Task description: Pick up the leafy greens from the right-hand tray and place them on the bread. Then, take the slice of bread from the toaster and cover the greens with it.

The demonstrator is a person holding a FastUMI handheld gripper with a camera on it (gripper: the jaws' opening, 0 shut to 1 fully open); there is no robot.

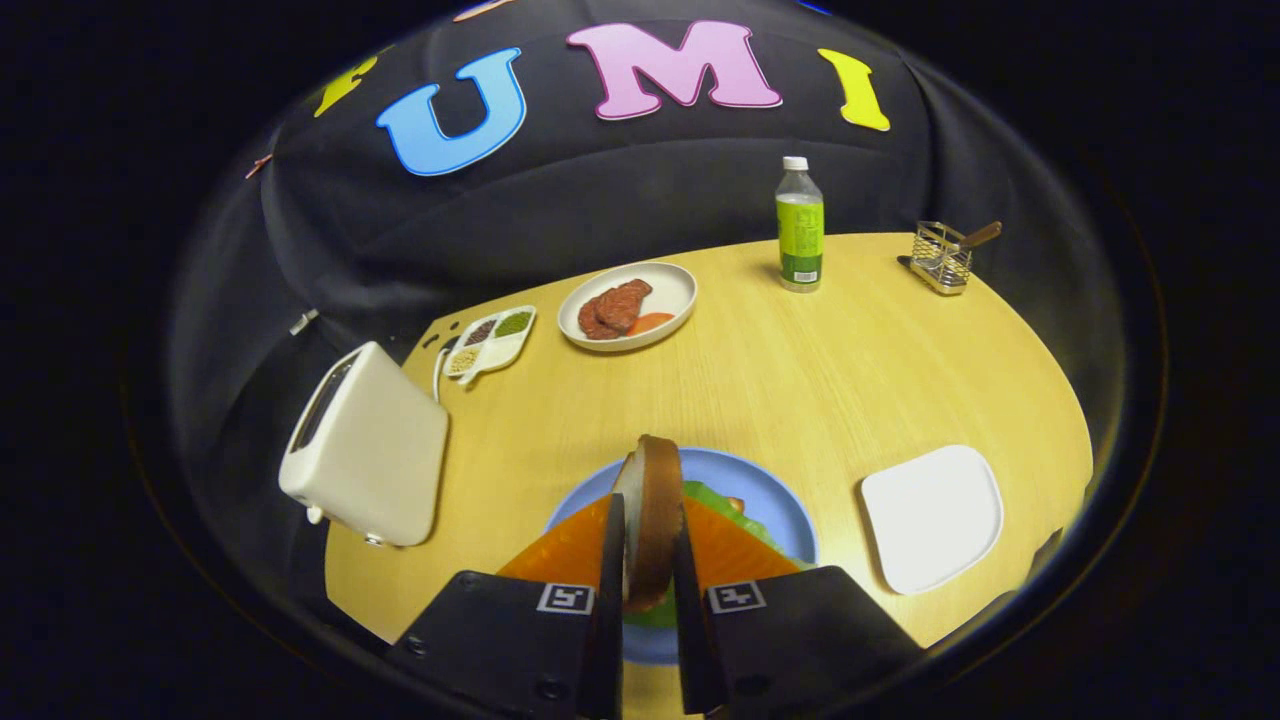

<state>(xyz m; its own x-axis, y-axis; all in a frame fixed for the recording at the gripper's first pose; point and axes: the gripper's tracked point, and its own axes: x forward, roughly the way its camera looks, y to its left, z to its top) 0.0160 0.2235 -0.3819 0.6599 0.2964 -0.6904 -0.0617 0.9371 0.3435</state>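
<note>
the claw [648, 560] is clamped on a brown-crusted slice of bread [652, 510], which stands on edge between the two fingers, both pressing its flat sides. the slice hangs just above a round light-blue plate [745, 478] at the near middle of the pale wooden tabletop [800, 380]. on that plate, under the fingers, lie flat orange pieces [725, 550] to either side of the held slice, and light green leafy greens [720, 503] peek out on the right side of the slice and again low between the fingers. whether a lower slice of bread lies beneath them cannot be told.

to the left of the plate, at the near left edge of the tabletop, stands a cream-white toaster [365, 445] with its slot facing up and to the left; its slot looks dark and what is in it cannot be made out. to the right of the plate sits a white square tray [932, 515], apart from the plate.

farther back, left of centre, is a white oval dish [665, 290] holding a reddish-brown piece of meat [612, 308] and a small orange slice [650, 322]. left of it lies a small white divided dish [495, 345] with grains and seeds in its compartments. at the far side stands a clear plastic bottle with a green label and white cap [800, 225], and to its right a small wire metal basket [940, 258] with a wooden handle sticking out.
</note>
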